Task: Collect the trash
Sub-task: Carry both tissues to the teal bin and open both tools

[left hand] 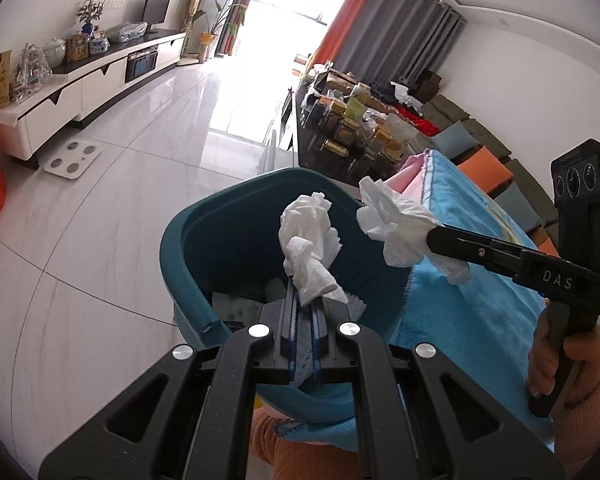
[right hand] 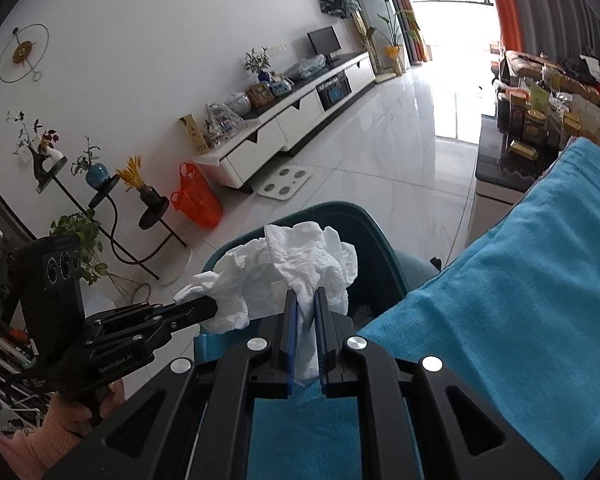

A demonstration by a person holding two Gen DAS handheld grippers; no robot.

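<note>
My left gripper (left hand: pixel 305 300) is shut on a crumpled white tissue (left hand: pixel 308 240) and holds it over the open teal bin (left hand: pixel 188 248). My right gripper (right hand: pixel 305 300) is shut on a second crumpled white tissue (right hand: pixel 300 252), also above the teal bin (right hand: pixel 376 232). In the left wrist view the right gripper (left hand: pixel 432 236) comes in from the right with its tissue (left hand: pixel 396 220) at the bin's rim. In the right wrist view the left gripper (right hand: pixel 212 304) comes in from the left, its tissue (right hand: pixel 228 292) touching mine. Paper scraps (left hand: pixel 236 304) lie in the bin's bottom.
A blue towel (right hand: pixel 520 300) covers the surface right of the bin. A dark coffee table (left hand: pixel 340 132) crowded with jars stands beyond. A white TV cabinet (right hand: pixel 292 120), a floor scale (left hand: pixel 73 158), an orange bag (right hand: pixel 196 200) and a plant stand (right hand: pixel 112 200) border the shiny tiled floor.
</note>
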